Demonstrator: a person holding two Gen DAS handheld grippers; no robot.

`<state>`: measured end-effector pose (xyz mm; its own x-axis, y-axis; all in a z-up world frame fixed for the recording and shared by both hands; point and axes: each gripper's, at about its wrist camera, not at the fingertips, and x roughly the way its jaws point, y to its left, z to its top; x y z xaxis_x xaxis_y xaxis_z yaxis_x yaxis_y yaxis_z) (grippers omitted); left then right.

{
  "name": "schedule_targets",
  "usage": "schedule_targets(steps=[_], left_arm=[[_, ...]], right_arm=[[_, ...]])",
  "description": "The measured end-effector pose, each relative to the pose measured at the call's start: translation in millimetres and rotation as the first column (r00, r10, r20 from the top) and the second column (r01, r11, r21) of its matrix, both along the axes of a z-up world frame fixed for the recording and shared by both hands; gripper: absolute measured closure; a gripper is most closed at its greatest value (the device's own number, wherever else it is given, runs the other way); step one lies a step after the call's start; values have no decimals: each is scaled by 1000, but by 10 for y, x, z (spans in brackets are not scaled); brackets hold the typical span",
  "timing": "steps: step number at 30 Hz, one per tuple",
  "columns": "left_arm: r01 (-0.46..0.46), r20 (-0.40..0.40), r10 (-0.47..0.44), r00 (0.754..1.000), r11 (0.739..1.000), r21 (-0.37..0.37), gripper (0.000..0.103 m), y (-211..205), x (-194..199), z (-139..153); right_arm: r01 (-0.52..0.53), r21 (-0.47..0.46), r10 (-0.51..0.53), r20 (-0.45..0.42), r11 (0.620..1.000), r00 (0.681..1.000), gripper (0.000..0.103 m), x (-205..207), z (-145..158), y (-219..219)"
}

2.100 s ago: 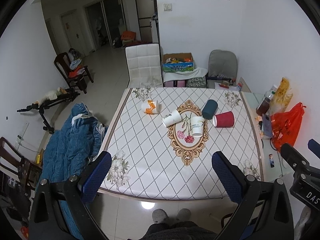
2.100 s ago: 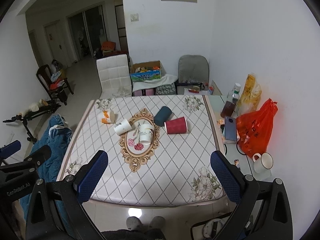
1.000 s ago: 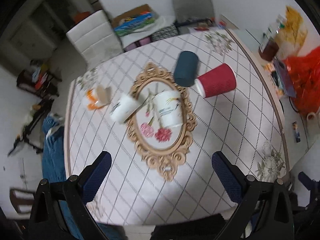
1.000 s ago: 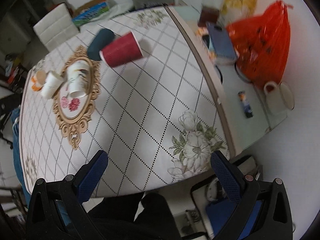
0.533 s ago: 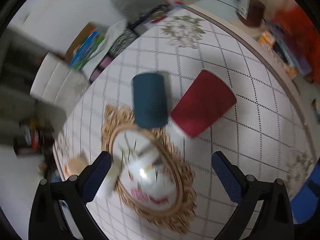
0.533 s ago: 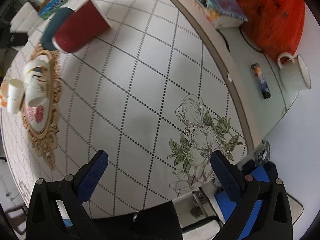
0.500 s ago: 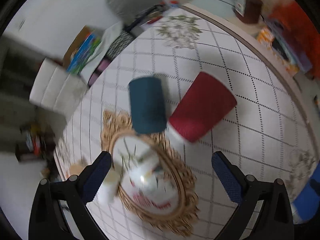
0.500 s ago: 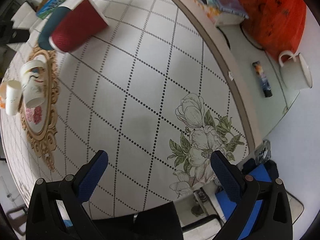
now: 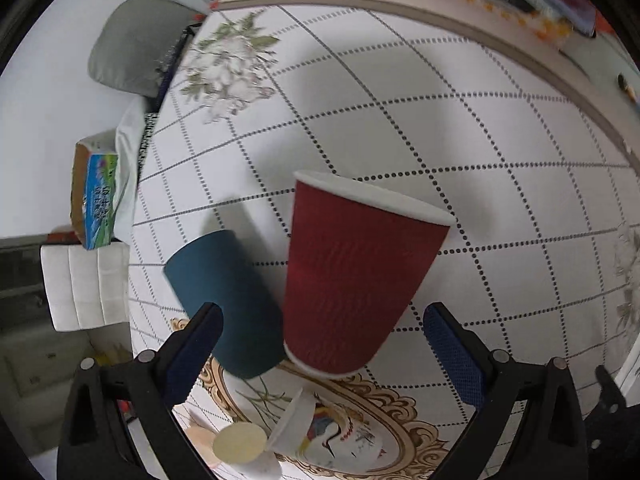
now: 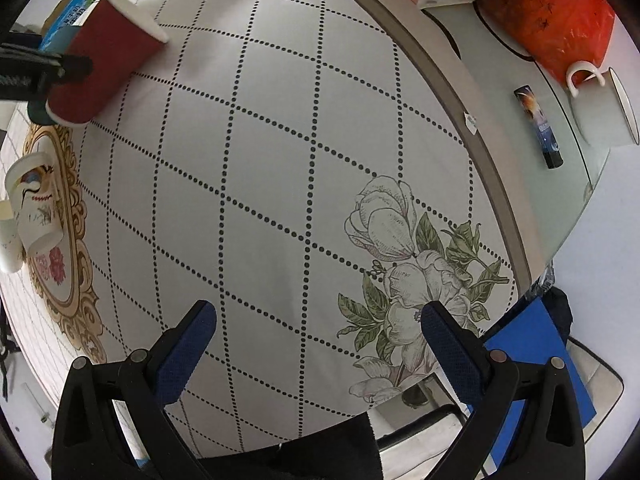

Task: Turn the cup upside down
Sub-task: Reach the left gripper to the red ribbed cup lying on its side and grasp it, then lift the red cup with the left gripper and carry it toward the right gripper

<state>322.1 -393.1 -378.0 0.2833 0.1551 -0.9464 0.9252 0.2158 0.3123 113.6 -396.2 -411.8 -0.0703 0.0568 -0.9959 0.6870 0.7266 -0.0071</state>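
- The table (image 10: pixel 280 160) fills both views, covered in a white cloth with dotted diamonds, flower prints and a gold oval medallion (image 9: pixel 384 412).
- On the far right, beyond the table edge, I see an orange bag (image 10: pixel 560 12), a white mug (image 10: pixel 600 108) and a small dark tube (image 10: pixel 540 128); none of them matter for this job.
- My left gripper (image 9: pixel 320 344) hangs over the cups with its jaws wide and nothing between them.
- My right gripper (image 10: pixel 318 344) sits over bare cloth near the flower print, jaws wide too, empty, well apart from every cup.
- The red cup (image 9: pixel 352 276) lies on its side near the middle of the table, white rim pointing away from me and its base nearest the left jaws.
- A teal cup (image 9: pixel 228 300) lies just to its left, touching or nearly so; I cannot tell which.
- A printed white cup (image 9: pixel 320 436) rests on the medallion, nearer than the red one.
- I judge the red cup light, ribbed paper: grippy, but easy to crush and prone to roll away.
- I would take it across the ribbed wall at mid-height, squeezing gently, keeping the left jaw clear of the teal cup.
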Motion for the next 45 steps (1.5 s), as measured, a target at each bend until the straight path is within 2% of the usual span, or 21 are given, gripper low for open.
schedule_targets(steps=[8,11,13,16,24,29,31,38,43,45], left_arm=[[24,-38,-24,999,1000,16,1,-81,70,-203],[38,-41,-37,998,999,11,11,-112,77,-231],[42,-49,-42,998,999,12,28,-114,83,-259],[72,-25,-72,997,997,-4,29,-114,25,-255],[60,-18,-61,998,998,-34,30,-105,21,-215],[-8,-36,6,999,998,-65,31,-107,6,-101],[-65,-64,60,996,994,-83,31,-96,67,-25],[-233,-176,212,961,967,-107,31,-20,111,216],[-357,-256,325,910,930,-91,31,150,-2,333],[-417,-288,379,879,905,-83,31,266,-53,374]], right_arm=[[4,2,-4,1,1000,1000,0,219,-18,-140],[3,-1,-3,0,1000,1000,0,335,21,-183],[4,-1,-4,-2,1000,1000,0,377,46,-196],[12,-1,-12,-5,1000,1000,0,398,68,-224],[30,-13,-30,-7,999,1000,0,299,131,-280],[38,-15,-38,-1,999,999,0,220,165,-293],[45,-14,-45,3,999,999,0,173,176,-314],[80,-8,-80,23,997,997,0,0,243,-504],[68,1,-67,40,998,997,0,-104,308,-643],[49,11,-50,44,999,998,0,-117,322,-671]])
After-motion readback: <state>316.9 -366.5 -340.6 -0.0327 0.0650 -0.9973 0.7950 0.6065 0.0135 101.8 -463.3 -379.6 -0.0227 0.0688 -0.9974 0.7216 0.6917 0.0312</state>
